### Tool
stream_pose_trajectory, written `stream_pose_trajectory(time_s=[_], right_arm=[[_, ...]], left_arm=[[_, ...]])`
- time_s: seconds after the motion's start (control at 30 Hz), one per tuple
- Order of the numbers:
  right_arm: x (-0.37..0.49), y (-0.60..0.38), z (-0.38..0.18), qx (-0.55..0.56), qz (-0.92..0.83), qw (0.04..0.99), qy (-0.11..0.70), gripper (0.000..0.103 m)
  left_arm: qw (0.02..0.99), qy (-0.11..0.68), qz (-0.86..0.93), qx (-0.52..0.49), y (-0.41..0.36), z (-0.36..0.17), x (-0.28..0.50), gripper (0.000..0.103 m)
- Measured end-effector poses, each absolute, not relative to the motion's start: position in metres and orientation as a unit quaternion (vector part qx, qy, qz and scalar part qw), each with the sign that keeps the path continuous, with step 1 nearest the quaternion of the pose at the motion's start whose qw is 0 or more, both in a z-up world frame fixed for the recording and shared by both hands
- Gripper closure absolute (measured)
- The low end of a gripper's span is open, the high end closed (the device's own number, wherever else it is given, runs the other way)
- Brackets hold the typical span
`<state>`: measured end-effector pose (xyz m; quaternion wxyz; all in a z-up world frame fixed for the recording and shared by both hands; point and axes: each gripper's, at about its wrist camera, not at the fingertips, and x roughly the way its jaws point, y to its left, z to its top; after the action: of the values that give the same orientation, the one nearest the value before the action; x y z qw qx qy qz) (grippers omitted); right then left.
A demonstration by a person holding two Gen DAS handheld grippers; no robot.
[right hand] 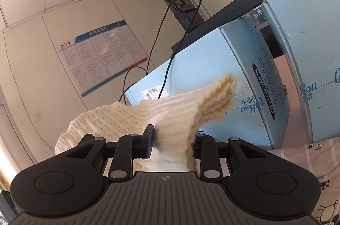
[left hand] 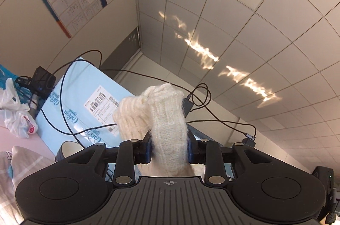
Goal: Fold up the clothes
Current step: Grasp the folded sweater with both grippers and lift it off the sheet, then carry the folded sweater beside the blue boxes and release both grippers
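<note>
Left wrist view first. At the far left, crumpled plastic bags [left hand: 14,110] lie beside a small black camera unit [left hand: 41,79] on a stand, with a pale blue carton [left hand: 85,97] and loose black cables [left hand: 63,101] behind. A striped cloth [left hand: 23,165] lies at the lower left. My left gripper [left hand: 170,148] is clenched on the cream knit garment [left hand: 167,129]; a ribbed band of it stands up past the fingertips. The camera points mostly at ceiling tiles [left hand: 233,12].

Right wrist view. A wall notice board [right hand: 102,55] is at left, blue cartons [right hand: 212,87] at right, and a paw-print cloth [right hand: 308,161] at the lower right. My right gripper [right hand: 172,142] is also clamped on the cream knit garment [right hand: 170,116], a ribbed edge flaring up and to the right.

Judgement: both grippers hold the knit raised in the air, so this looks like the lift-and-spread stage before laying it down. To do it well I would hold both grips firm, draw the held edges apart evenly until the fabric hangs without twist, then lower it flat onto the surface.

Hidden: the body of the garment hangs below both cameras, so I cannot tell its type, which parts I hold, or whether it is twisted. The work surface is barely visible.
</note>
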<state>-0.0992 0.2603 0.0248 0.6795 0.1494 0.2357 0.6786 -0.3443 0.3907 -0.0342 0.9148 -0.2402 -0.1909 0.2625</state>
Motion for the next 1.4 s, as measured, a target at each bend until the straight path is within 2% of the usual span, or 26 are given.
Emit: stream_pose_trajectory(time_s=[0.3,0.37,0.43,0.57,0.63,0.7,0.87,1.0,1.13,1.4], right_arm=[[-0.115,0.328,-0.025,0.087,0.69,0.683,0.226,0.077],[-0.117,0.337,-0.036,0.074,0.689,0.686,0.222,0.074],[-0.115,0.345,-0.046,0.067,0.685,0.689,0.226,0.072],[-0.106,0.35,-0.061,0.058,0.664,0.706,0.24,0.069],[-0.103,0.354,-0.067,0.04,0.649,0.72,0.242,0.065],[-0.103,0.358,-0.074,0.02,0.639,0.729,0.245,0.062],[-0.104,0.363,-0.082,-0.015,0.625,0.742,0.241,0.051],[-0.105,0.373,-0.087,-0.044,0.605,0.758,0.24,0.034],[-0.107,0.376,-0.086,-0.063,0.592,0.769,0.233,0.023],[-0.115,0.354,-0.074,-0.05,0.569,0.787,0.234,0.02]], left_arm=[[0.892,-0.142,0.329,-0.276,0.42,-0.061,-0.349,0.075],[0.892,-0.116,0.351,-0.261,0.42,-0.062,-0.342,0.074],[0.894,-0.083,0.358,-0.255,0.422,-0.066,-0.335,0.067],[0.889,-0.01,0.394,-0.234,0.425,-0.073,-0.318,0.065],[0.881,0.015,0.418,-0.223,0.425,-0.075,-0.313,0.054],[0.864,0.027,0.458,-0.206,0.42,-0.076,-0.311,0.021],[0.824,0.062,0.535,-0.18,0.422,-0.078,-0.309,0.005],[0.805,0.12,0.549,-0.19,0.434,-0.088,-0.298,0.002],[0.801,0.126,0.546,-0.211,0.442,-0.093,-0.3,0.0],[0.804,0.118,0.541,-0.214,0.438,-0.091,-0.302,0.0]])
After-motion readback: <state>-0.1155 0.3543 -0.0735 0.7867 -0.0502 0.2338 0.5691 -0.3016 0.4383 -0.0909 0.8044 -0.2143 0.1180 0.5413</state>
